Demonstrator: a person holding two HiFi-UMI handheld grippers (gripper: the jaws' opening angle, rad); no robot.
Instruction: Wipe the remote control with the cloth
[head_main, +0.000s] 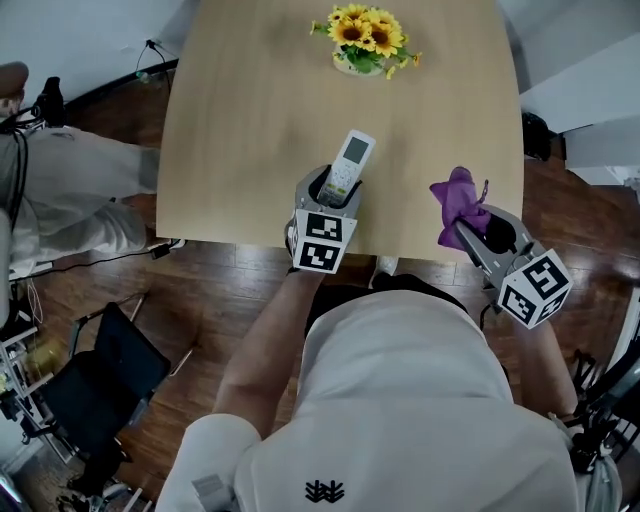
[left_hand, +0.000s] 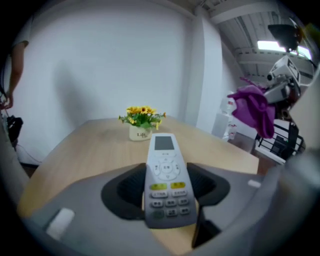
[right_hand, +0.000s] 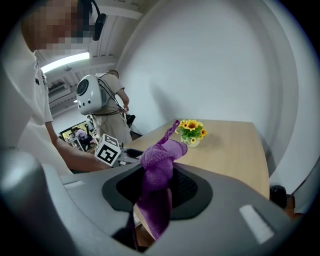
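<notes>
The left claw is clamped on the lower half of the remote, its pads pressing the two long sides. The remote's button face is up and its screen end sticks out toward 1 o'clock in the head view, over the near edge of the table. The bare left forearm runs straight up from the body, with the marker cube facing the camera.

At 3 o'clock from it, well apart, the right claw is closed on the purple cloth. The cloth bunches above the pads, and a tail hangs below. This claw tilts toward 11 o'clock at the table's near corner.

A pot of sunflowers stands at 12 o'clock, near the far edge.
</notes>
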